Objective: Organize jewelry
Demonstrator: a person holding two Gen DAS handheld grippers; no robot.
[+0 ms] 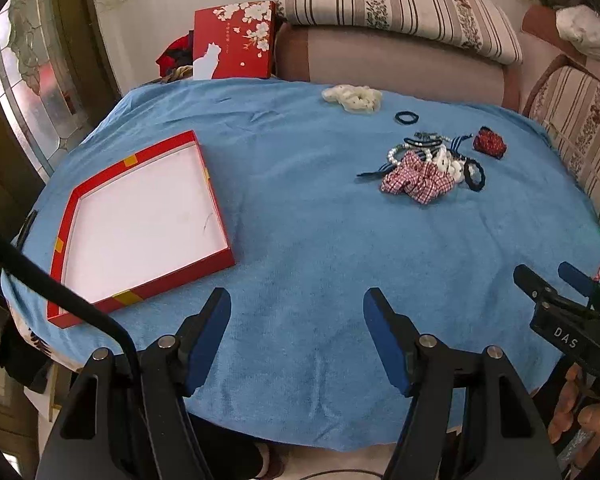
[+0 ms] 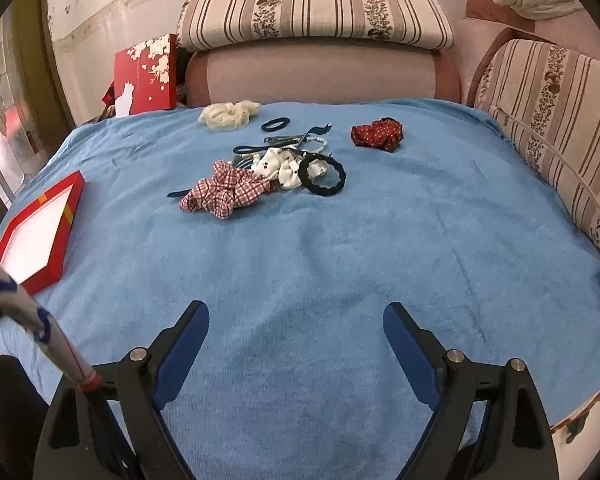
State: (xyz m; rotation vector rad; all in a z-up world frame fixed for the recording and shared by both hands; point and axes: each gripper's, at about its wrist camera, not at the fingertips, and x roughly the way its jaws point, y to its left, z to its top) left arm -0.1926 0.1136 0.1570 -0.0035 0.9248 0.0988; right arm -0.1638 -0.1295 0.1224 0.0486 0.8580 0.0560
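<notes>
Both grippers spread wide and empty: left gripper point(image 1: 296, 312) and right gripper point(image 2: 296, 324) over bare blue towel point(image 2: 340, 272). Red tray point(image 1: 140, 216) at left, nothing inside yet. Hair-tie pile point(image 2: 260, 178), red scrunchie point(image 2: 376, 134), cream scrunchie point(image 2: 228, 114), black band point(image 2: 275, 124) all loose, unsorted. Apparently everything left to do.

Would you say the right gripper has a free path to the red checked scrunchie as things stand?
Probably yes. The right gripper is open and empty, and only bare blue towel lies between it and the red checked scrunchie, which sits at the near edge of the pile, so nothing needs clearing first.
</notes>
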